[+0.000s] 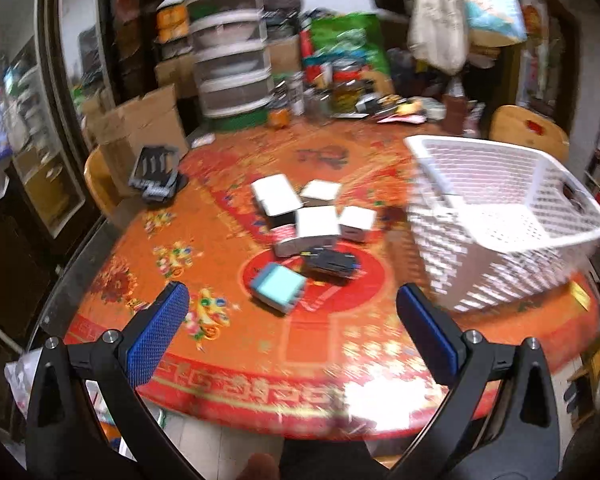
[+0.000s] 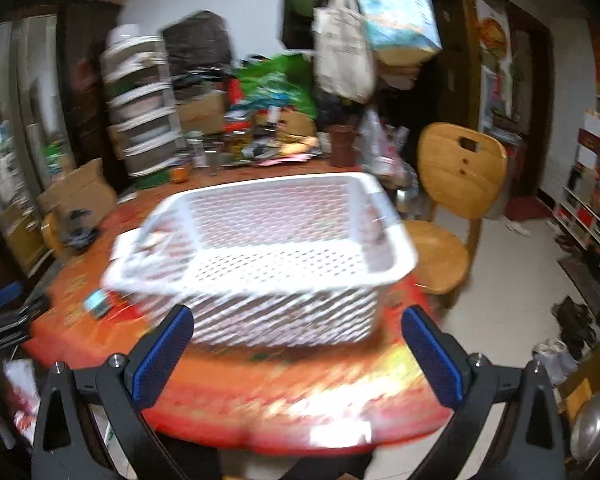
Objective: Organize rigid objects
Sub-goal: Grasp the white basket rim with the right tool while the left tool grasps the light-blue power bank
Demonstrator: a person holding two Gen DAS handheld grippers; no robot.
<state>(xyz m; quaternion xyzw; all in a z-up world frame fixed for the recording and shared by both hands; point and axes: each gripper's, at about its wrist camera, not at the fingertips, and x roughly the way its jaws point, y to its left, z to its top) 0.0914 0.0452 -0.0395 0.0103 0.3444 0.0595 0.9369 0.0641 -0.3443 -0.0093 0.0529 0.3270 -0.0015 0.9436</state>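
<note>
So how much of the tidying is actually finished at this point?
Barely begun. The white basket looks empty, though blur hides part of it. Both the left gripper and right gripper are open, holding nothing. The white boxes, teal box and black item remain on the table.

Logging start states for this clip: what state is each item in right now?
Left gripper: open, holding nothing.
Right gripper: open, holding nothing.
Basket: upright on the table, looks empty.
White boxes: closed, clustered mid-table, outside the basket.
Teal box: lying on the table, apart from the basket.
Black item: on the table beside the boxes.
</note>
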